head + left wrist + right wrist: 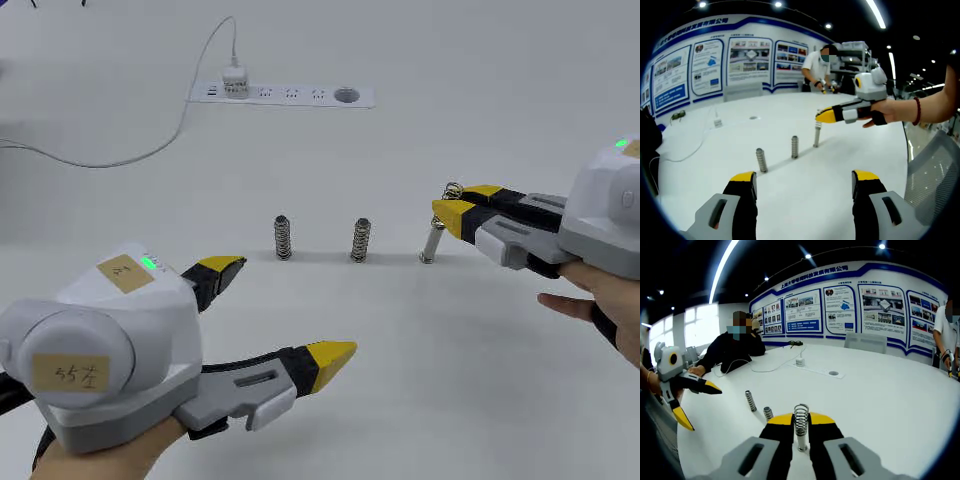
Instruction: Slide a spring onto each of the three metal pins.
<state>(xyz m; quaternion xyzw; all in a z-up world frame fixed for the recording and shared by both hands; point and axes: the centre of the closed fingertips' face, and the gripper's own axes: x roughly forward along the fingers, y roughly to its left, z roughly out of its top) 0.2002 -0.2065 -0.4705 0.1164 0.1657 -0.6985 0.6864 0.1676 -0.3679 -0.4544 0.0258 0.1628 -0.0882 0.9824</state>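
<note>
Three pins stand in a row on the white table. The left pin (283,237) and the middle pin (361,240) each carry a spring. The right pin (431,243) is bare and leans a little. My right gripper (455,210) is shut on a spring (800,419), held upright just over that pin (802,442); the spring's top (453,188) sticks out above the yellow tips. My left gripper (280,310) hangs open and holds nothing near the front left, well short of the pins. In its own view the left gripper (805,180) faces the row, with the right gripper (825,115) behind it.
A white power strip (290,95) with a plug and cable lies at the far side of the table (420,380). A seated person (735,347) and a standing person (817,67) are at the table's far edges. A mesh chair (935,170) stands beside the table.
</note>
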